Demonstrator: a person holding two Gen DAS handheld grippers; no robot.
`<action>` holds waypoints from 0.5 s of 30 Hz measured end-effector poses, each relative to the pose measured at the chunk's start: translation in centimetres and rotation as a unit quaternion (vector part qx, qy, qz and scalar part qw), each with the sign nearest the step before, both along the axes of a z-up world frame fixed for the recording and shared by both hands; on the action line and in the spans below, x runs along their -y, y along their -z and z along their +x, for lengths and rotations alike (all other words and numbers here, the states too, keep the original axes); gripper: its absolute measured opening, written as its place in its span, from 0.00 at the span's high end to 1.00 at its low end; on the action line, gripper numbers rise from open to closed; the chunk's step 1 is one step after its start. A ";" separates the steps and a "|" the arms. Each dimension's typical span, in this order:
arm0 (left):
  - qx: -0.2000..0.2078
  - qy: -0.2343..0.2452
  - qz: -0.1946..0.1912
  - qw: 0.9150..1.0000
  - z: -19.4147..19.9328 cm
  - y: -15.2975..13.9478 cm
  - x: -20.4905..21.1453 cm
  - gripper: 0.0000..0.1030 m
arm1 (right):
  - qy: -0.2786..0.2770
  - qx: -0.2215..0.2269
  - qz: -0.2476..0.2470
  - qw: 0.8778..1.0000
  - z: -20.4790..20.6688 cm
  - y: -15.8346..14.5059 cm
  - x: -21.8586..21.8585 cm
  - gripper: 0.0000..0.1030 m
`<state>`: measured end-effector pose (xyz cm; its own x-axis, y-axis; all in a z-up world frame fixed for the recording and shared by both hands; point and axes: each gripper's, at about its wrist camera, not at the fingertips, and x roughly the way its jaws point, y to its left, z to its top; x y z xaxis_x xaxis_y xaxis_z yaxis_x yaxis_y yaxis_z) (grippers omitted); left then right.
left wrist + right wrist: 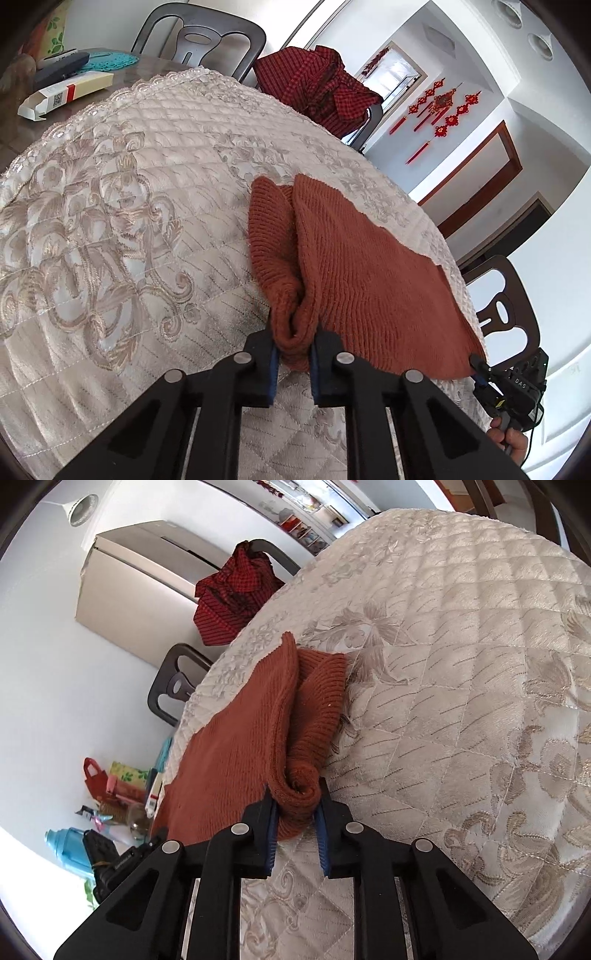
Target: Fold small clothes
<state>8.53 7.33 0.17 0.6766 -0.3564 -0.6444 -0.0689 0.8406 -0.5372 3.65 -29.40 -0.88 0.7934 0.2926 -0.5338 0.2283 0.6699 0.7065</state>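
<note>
A rust-orange knit garment (354,266) lies on the quilted cream table cover (129,206). My left gripper (294,345) is shut on a bunched corner of it, the blue pads pressing the knit from both sides. At the garment's other near corner, my right gripper (476,369) shows at the right edge, a hand behind it. In the right wrist view the right gripper (295,808) is shut on a rolled corner of the same garment (240,753), with the left gripper (157,836) at the far corner, lower left. A ribbed sleeve (325,698) lies folded beside the body.
A red checked cloth (321,85) hangs over a dark chair (201,37) beyond the table. A white carton (66,96), a dark case and a teal mat lie at the far left. Another chair (506,310) stands at the right. Bags and a blue bottle (70,849) sit on the floor.
</note>
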 end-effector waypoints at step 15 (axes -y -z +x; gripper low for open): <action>0.015 0.030 0.002 0.999 -6.0 -2.1 -0.1 0.89 | -0.023 0.010 -0.027 0.999 -5.6 -2.8 -1.3 0.87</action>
<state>2.49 7.48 2.28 0.6731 -0.3938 -0.6260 -0.0028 0.8451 -0.5347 -1.94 -28.14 1.88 0.7905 0.3005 -0.5337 0.1818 0.7169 0.6730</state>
